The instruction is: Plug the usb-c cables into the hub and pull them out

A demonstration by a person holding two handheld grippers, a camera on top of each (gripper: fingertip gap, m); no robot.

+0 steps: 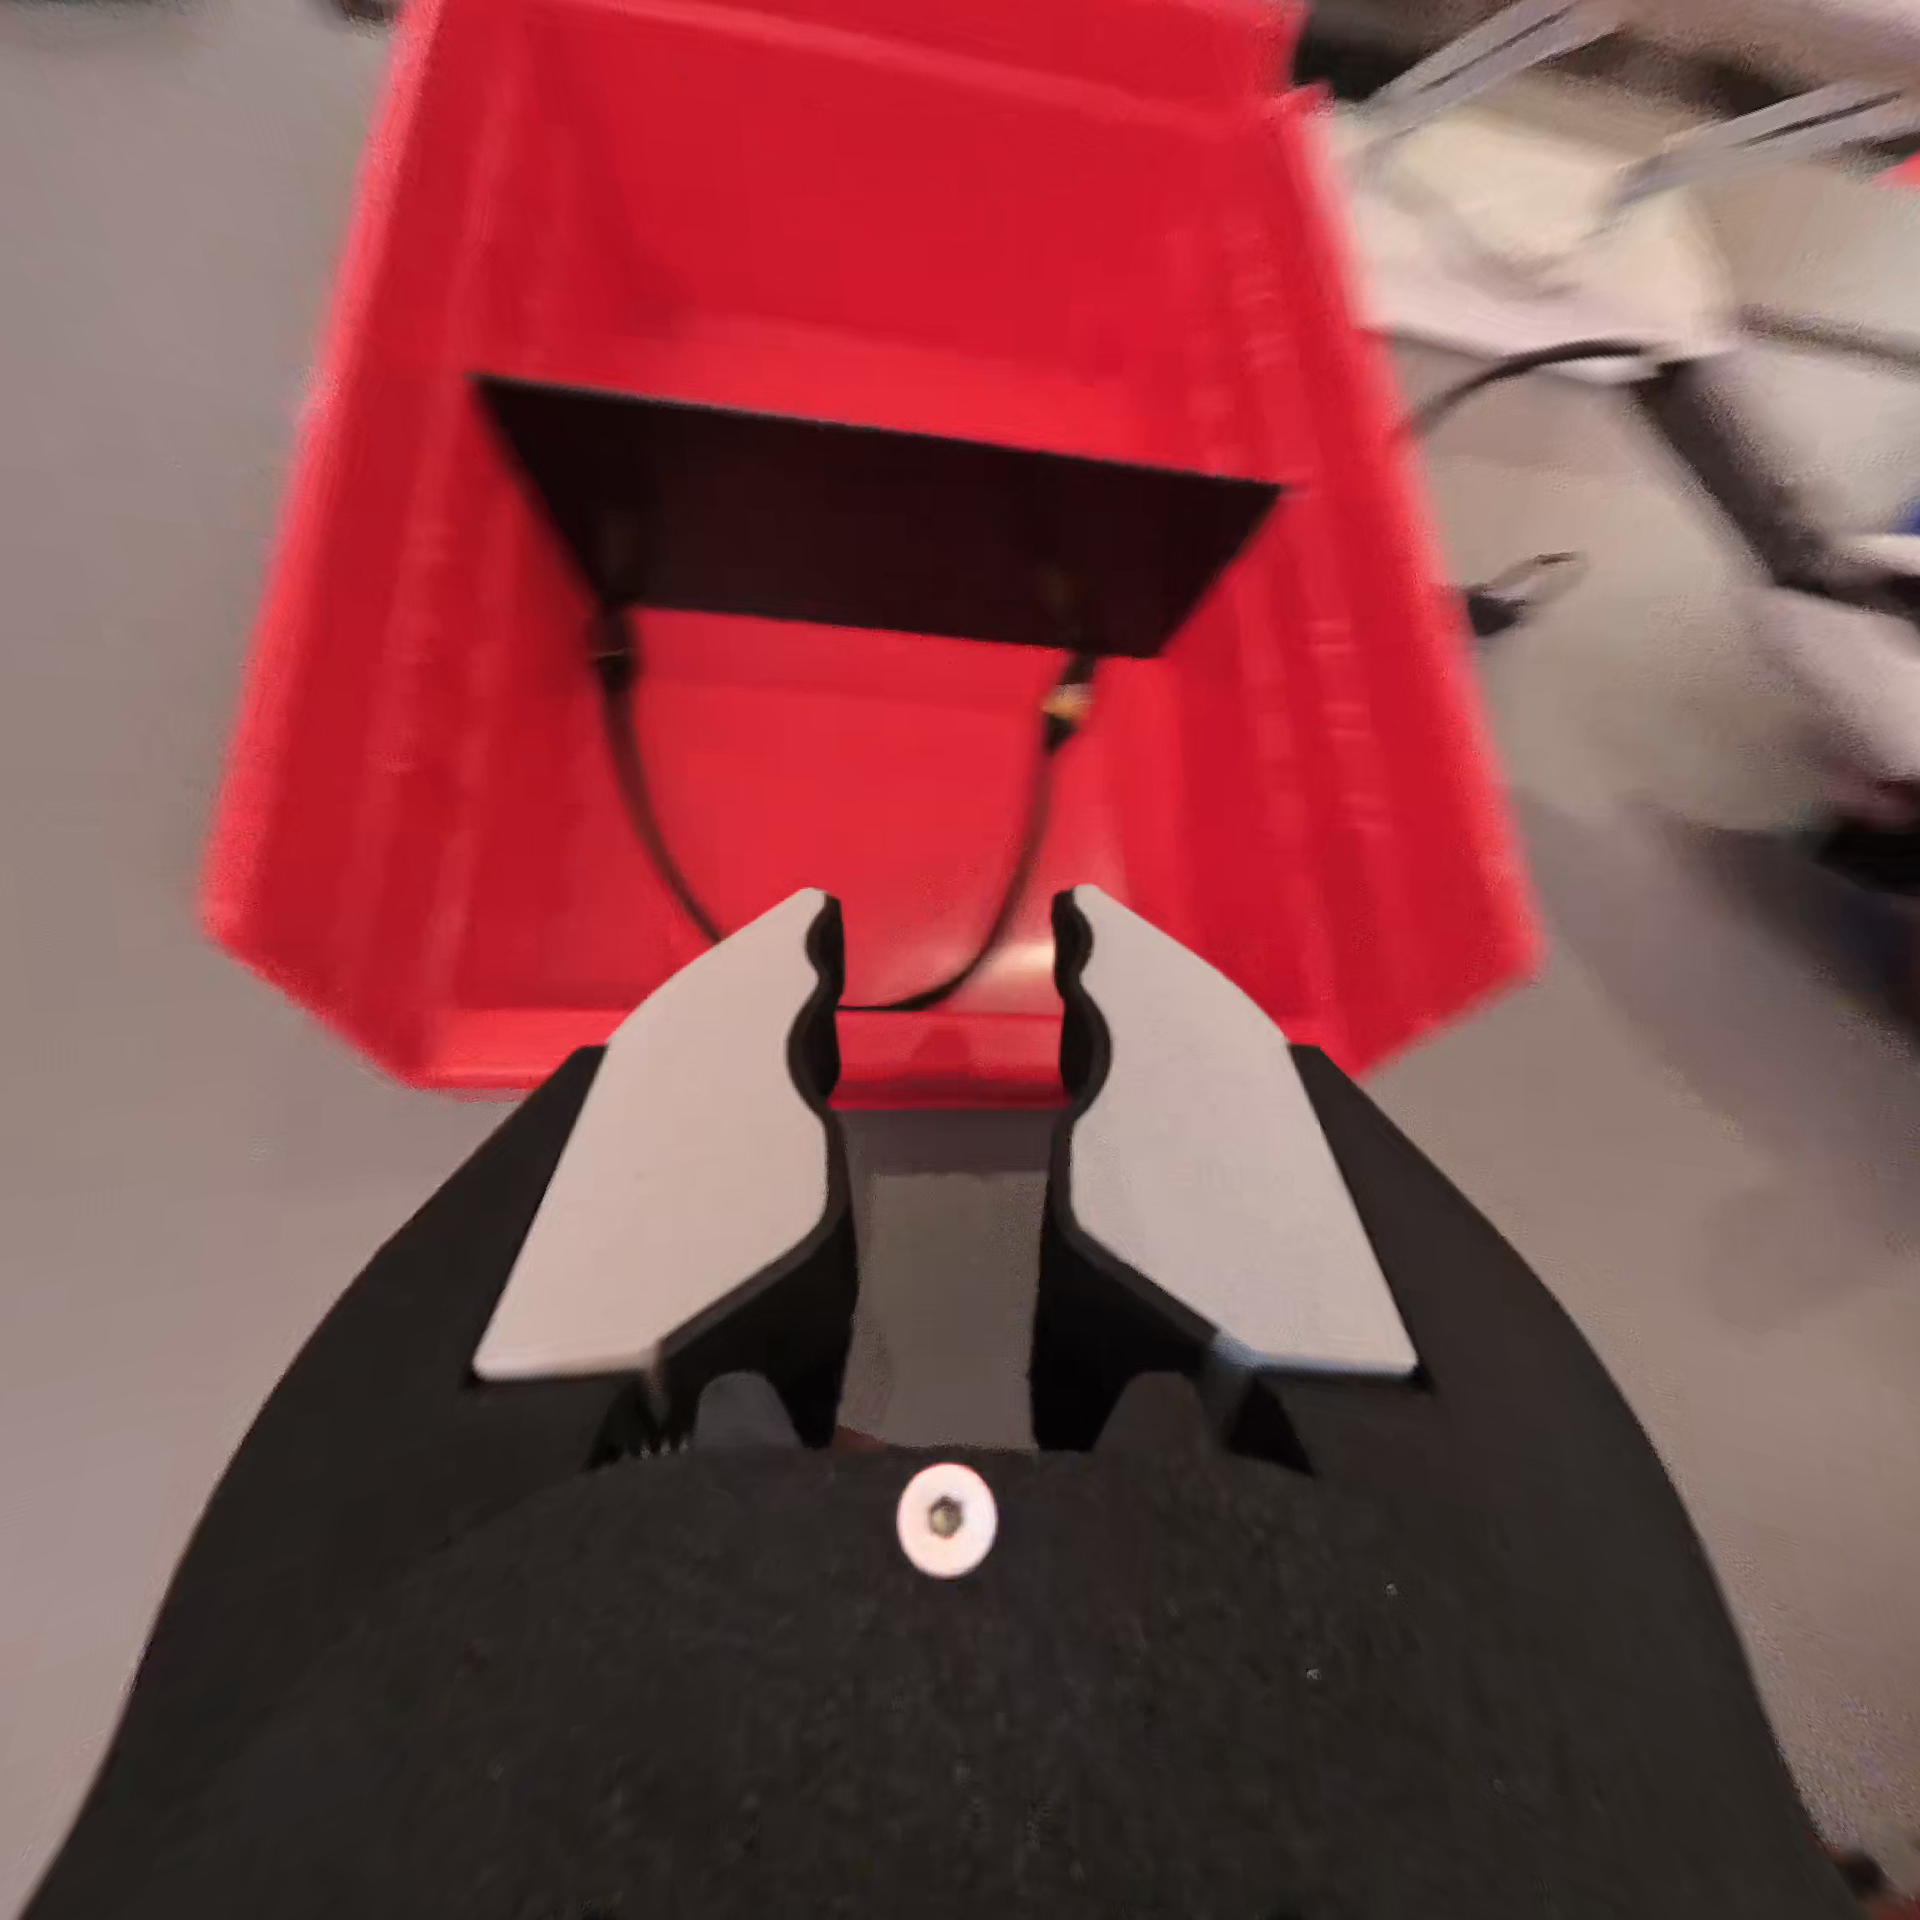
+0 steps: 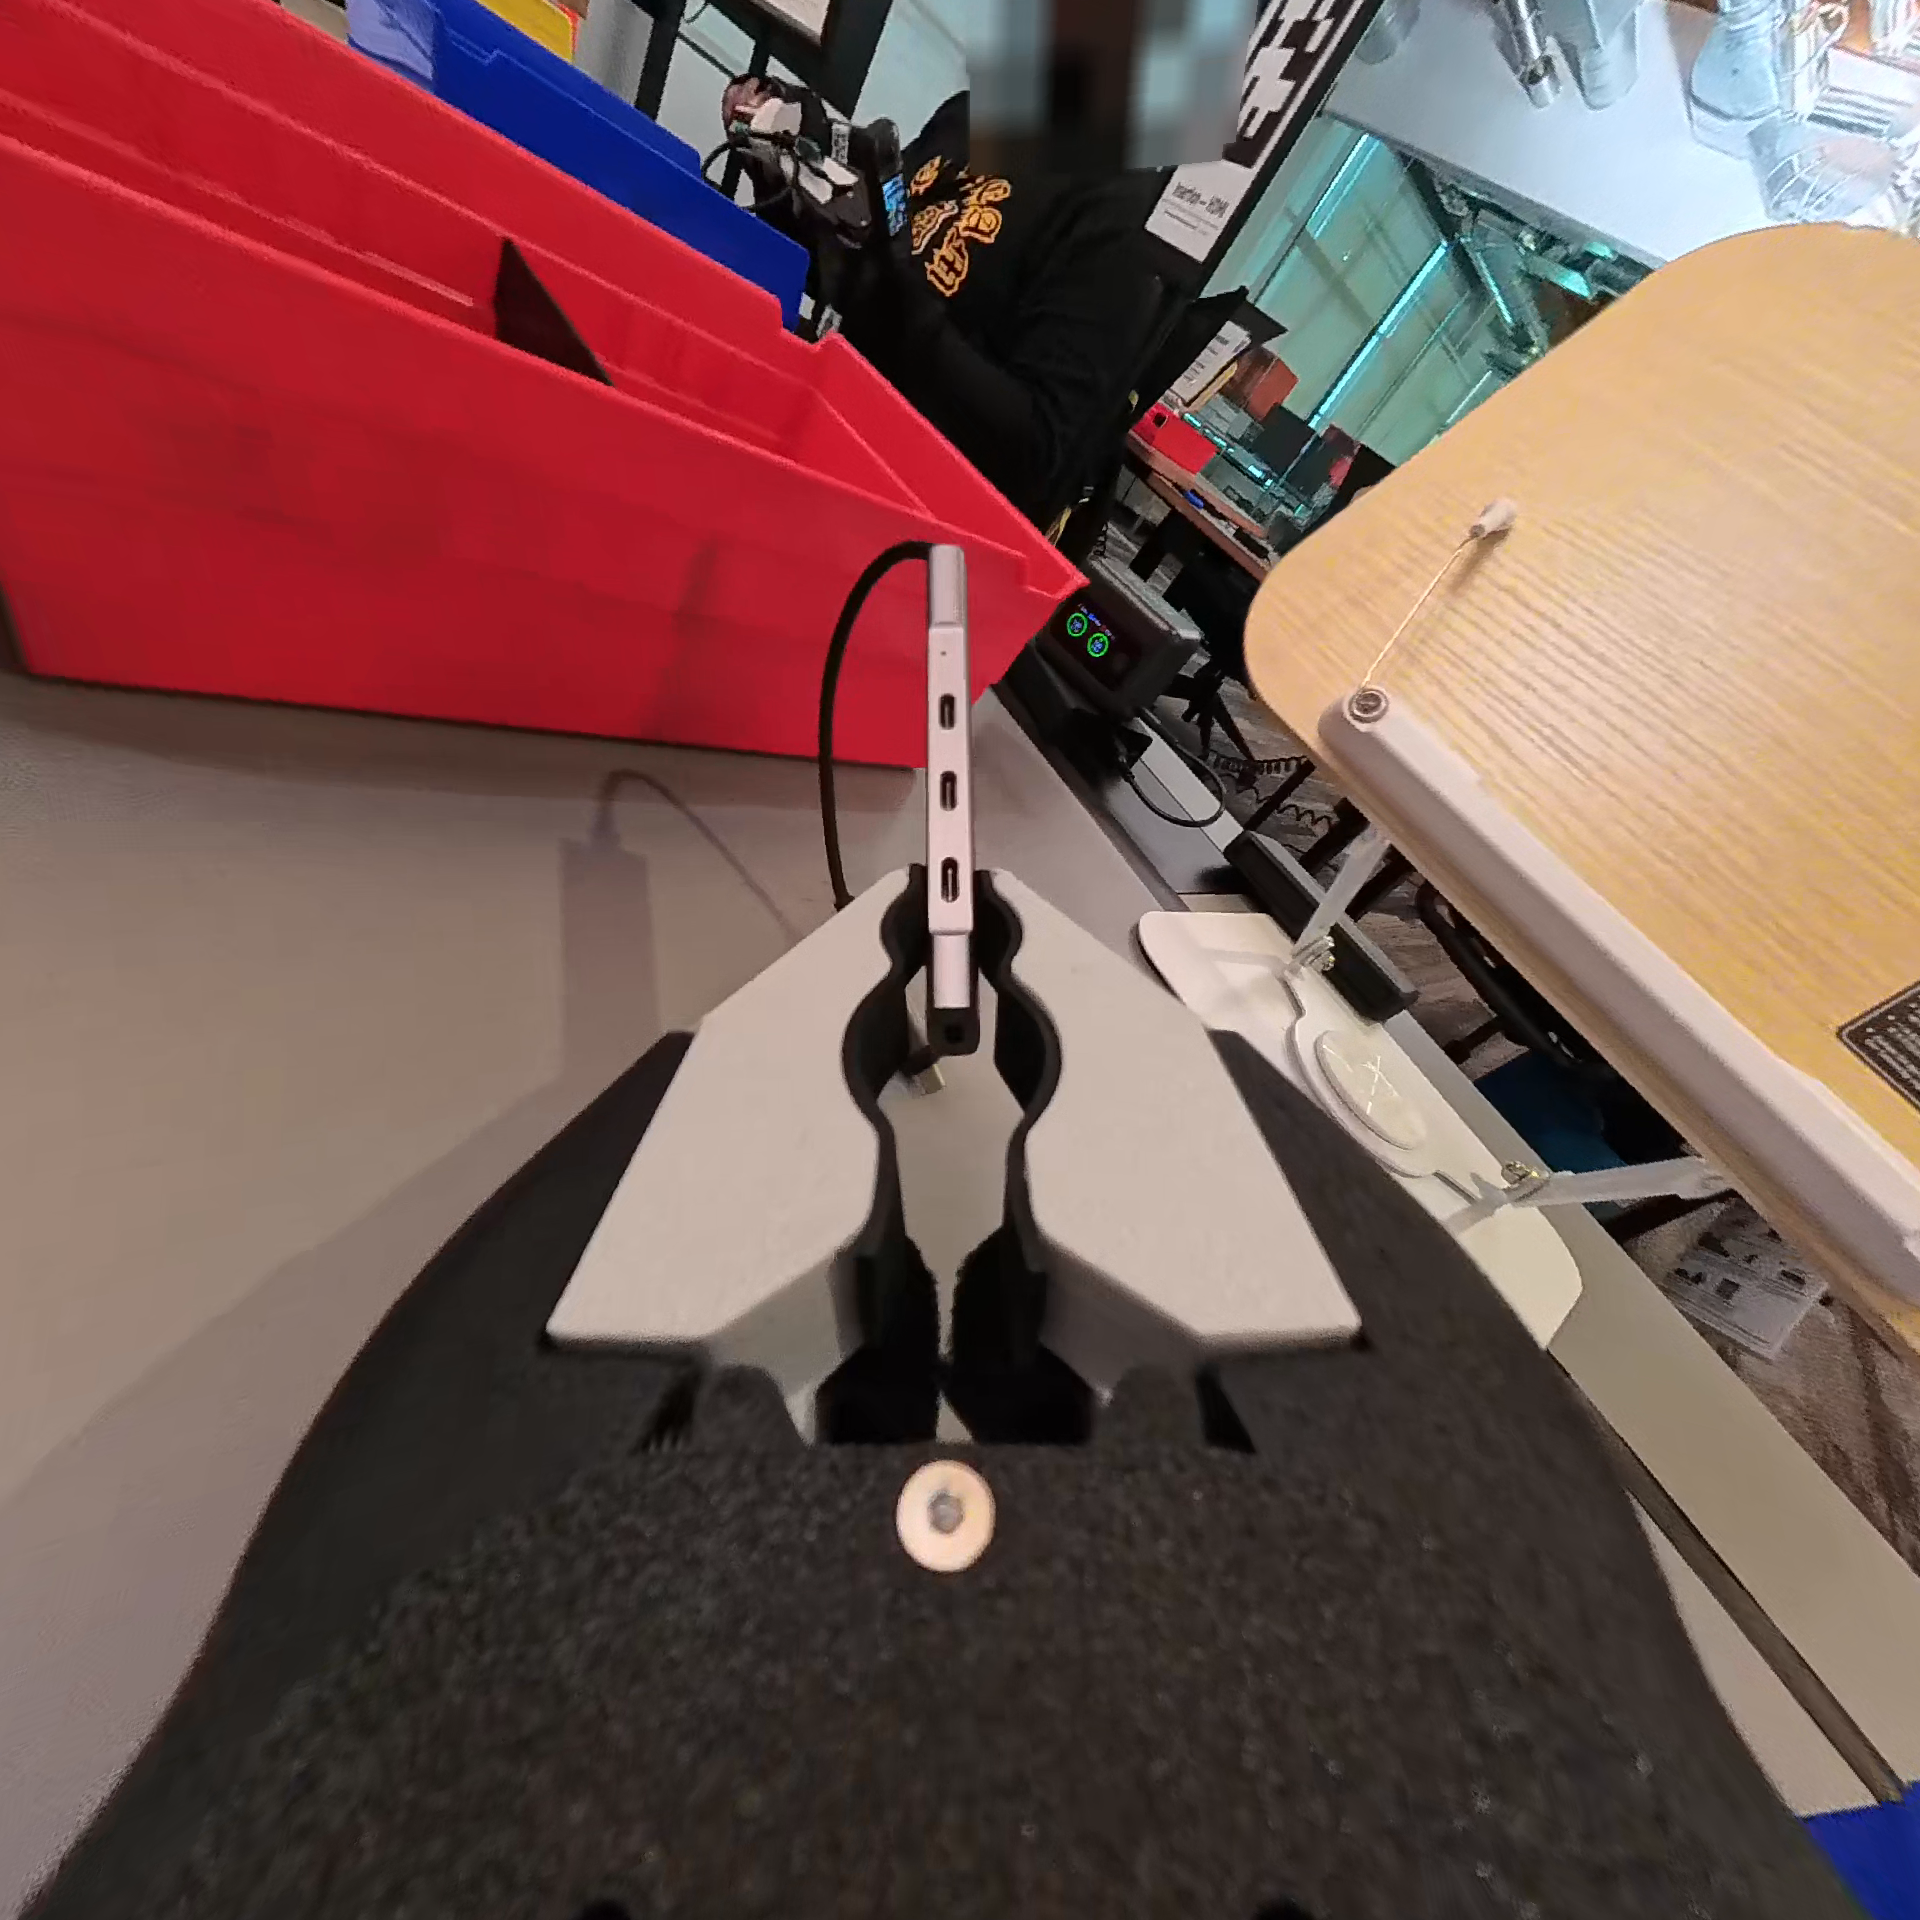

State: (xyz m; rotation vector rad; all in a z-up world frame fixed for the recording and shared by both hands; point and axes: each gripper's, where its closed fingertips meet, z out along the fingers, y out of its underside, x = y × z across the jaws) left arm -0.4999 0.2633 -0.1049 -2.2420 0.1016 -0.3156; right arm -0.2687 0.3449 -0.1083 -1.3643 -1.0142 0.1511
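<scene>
In the left wrist view my left gripper (image 1: 945, 914) is open and empty, at the near rim of a red bin (image 1: 1299, 727). A black USB-C cable (image 1: 665, 831) lies looped in the bin's near compartment, with one plug (image 1: 615, 655) on the left and the other plug (image 1: 1070, 707) on the right, both by a black divider (image 1: 873, 520). In the right wrist view my right gripper (image 2: 951, 894) is shut on a slim silver hub (image 2: 951, 727), held on edge above the grey table with three ports showing. The hub's own black lead (image 2: 831, 727) curves down from its far end.
Red bins (image 2: 364, 540) stand along the left in the right wrist view, with a blue bin (image 2: 623, 145) behind them. A tilted wooden board (image 2: 1662, 623) is at the right, a white plate (image 2: 1226, 966) below it. A person in black (image 2: 1018, 312) sits beyond the table edge. My hands' fingertips stand some 25 centimeters from each other. My left gripper's tips are some 15 centimeters from the plug (image 1: 615, 655).
</scene>
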